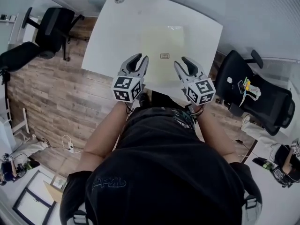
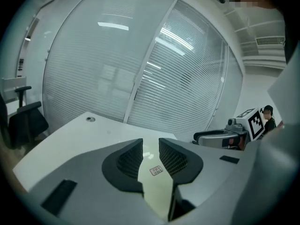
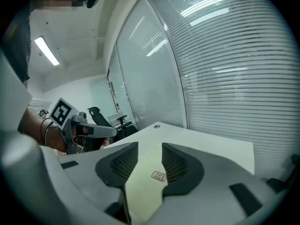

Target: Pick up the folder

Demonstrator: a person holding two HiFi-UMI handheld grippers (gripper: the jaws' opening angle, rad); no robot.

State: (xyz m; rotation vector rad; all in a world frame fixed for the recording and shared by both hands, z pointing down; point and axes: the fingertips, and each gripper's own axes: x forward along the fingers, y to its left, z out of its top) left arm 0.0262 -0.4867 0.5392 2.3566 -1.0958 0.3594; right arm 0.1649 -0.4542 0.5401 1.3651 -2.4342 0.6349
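Lowering your parted, empty left gripper (image 1: 139, 59) and right gripper (image 1: 183, 63), straddle the folder's (image 1: 164, 43) rim at the desk's (image 1: 115, 32) near edge.

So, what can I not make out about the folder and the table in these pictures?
- Print on the label of the folder: too small in every view.
- Folder's near corners: head view, covered by the left claw and right claw.
- Folder's side edges: both gripper views, hidden behind the jaws.
- Near edge of the table: head view, hidden by the person.
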